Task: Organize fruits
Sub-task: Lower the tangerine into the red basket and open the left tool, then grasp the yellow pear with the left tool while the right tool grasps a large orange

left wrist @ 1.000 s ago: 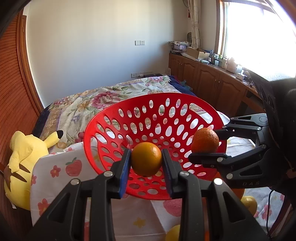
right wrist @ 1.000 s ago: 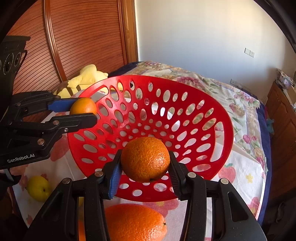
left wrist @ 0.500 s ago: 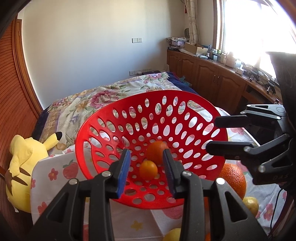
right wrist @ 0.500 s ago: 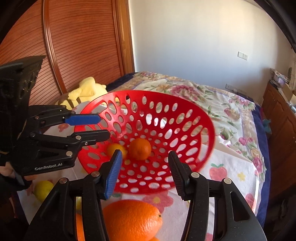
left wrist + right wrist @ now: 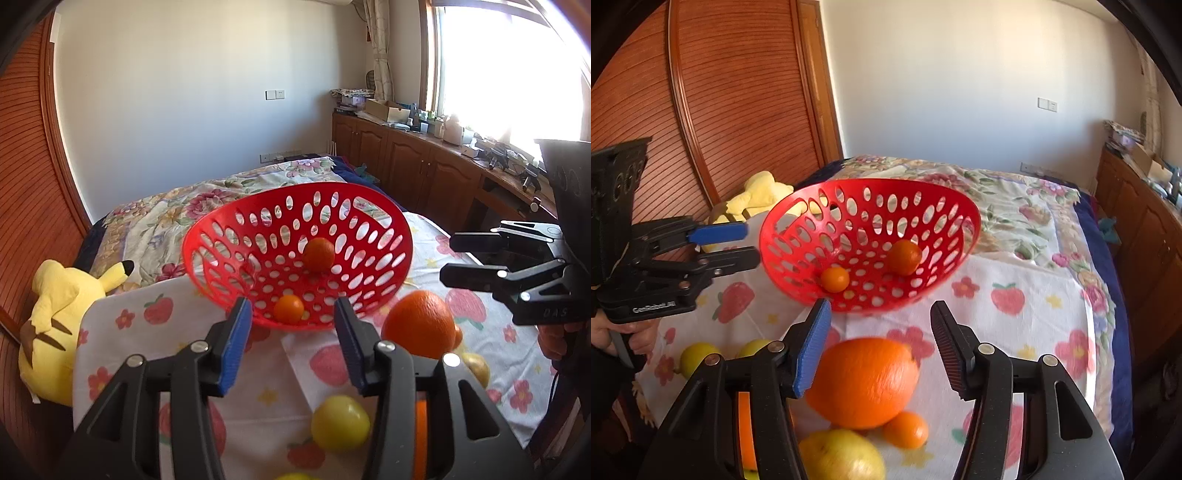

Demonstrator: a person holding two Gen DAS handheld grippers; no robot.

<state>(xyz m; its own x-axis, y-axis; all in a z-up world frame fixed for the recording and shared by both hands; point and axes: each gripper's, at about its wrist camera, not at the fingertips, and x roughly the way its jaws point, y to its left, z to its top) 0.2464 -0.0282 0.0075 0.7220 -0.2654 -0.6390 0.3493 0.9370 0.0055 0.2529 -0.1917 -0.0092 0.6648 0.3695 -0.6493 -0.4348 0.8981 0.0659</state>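
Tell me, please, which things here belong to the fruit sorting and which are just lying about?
Job:
red basket
two oranges in it
big orange
small orange
yellow fruits

Lying about:
yellow plush toy
floral quilt
cabinet clutter

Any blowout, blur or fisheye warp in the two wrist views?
Left wrist view: the window at upper right is blown out to white, and the walls bow with fisheye curvature. Right wrist view: no glare, even light; the big orange near the lens looks soft, as does the red basket at its rim, and the wooden door bends strongly.
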